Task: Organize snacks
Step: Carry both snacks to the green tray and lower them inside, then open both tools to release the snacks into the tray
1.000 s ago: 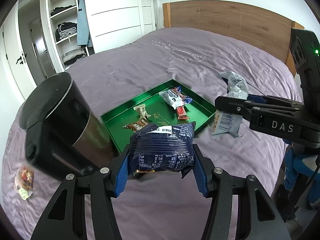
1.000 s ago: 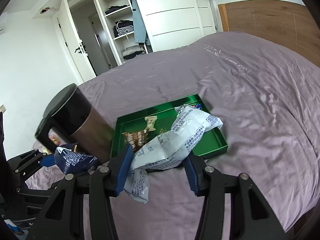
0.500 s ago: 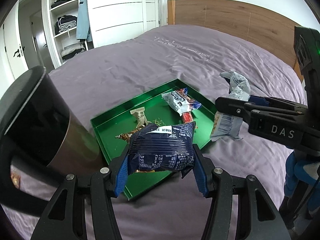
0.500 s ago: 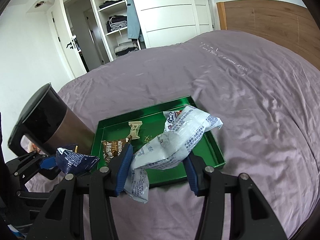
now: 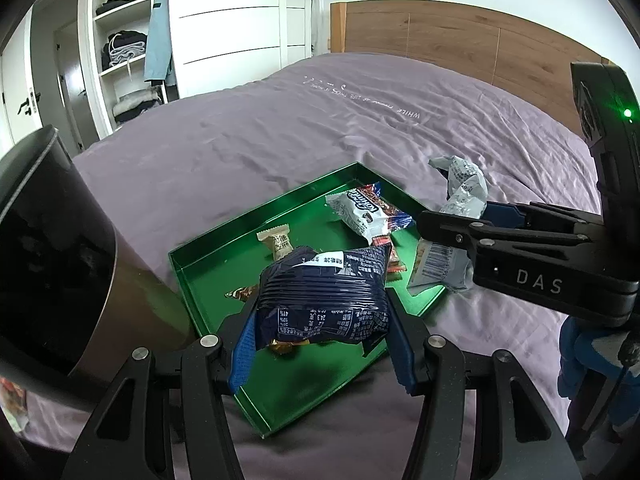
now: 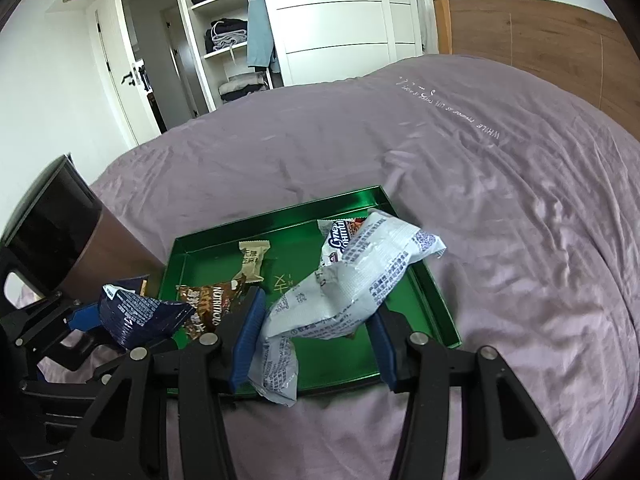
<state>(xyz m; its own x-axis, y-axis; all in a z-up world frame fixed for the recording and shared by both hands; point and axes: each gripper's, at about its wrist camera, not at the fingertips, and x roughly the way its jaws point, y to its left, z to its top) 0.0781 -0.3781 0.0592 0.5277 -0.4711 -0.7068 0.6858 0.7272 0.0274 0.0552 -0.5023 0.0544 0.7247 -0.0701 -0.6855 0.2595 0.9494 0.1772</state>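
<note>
Green tray (image 5: 208, 248) on the bed is used as collection pt: navy packet (image 5: 324, 300) is clamped in left gripper (image 5: 320, 344) fingers, white packet (image 6: 340, 292) in right gripper (image 6: 312, 344), both poised over it for drop-off.

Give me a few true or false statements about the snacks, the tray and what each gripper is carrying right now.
1. The left gripper holds a dark blue packet. True.
2. The right gripper is empty. False: its jaws clamp a white packet.
3. The green tray lies on a purple bedsheet. True.
4. The tray holds no snacks. False: several lie in it, including a beige candy.
</note>
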